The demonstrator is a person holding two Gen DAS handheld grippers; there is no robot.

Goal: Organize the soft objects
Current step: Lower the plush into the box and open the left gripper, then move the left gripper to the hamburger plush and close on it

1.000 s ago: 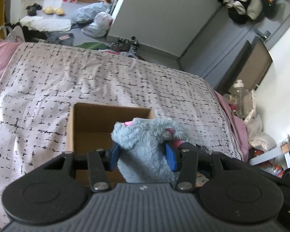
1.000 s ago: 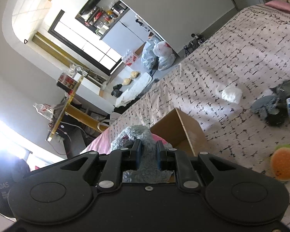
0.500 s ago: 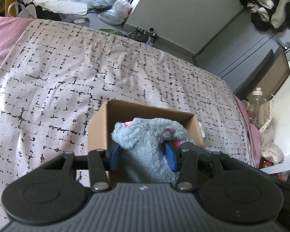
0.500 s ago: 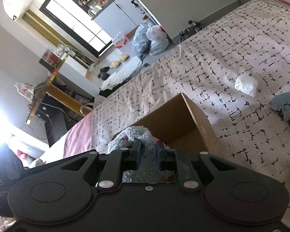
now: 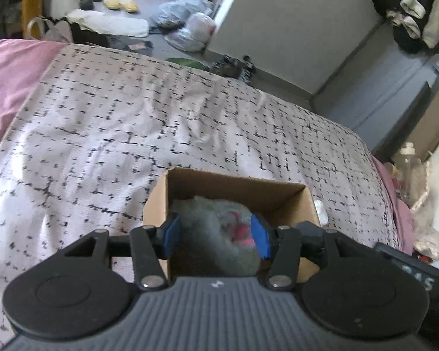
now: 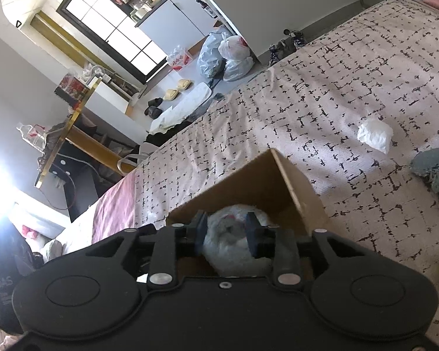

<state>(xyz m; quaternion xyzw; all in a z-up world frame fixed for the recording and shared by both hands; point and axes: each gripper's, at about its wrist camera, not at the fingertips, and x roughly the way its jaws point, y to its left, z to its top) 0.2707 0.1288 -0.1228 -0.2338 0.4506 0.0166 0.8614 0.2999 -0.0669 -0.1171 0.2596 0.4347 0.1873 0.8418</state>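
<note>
On the cream bedspread with black dashes (image 5: 166, 122) stands an open brown cardboard box (image 5: 231, 187); the left gripper (image 5: 215, 235), blue pads spread wide, has the fluffy grey plush toy with pink patches (image 5: 216, 234) between them, though blur hides whether they press it; the toy sits inside the box; the right gripper (image 6: 226, 234) brackets the same toy (image 6: 234, 251), contact equally unclear; further right lie a crumpled white tissue (image 6: 376, 134) and a grey fuzzy bundle (image 6: 433, 166).

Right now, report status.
Left gripper and right gripper open around grey plush toy. Toy down inside cardboard box. Nothing blocking.
</note>
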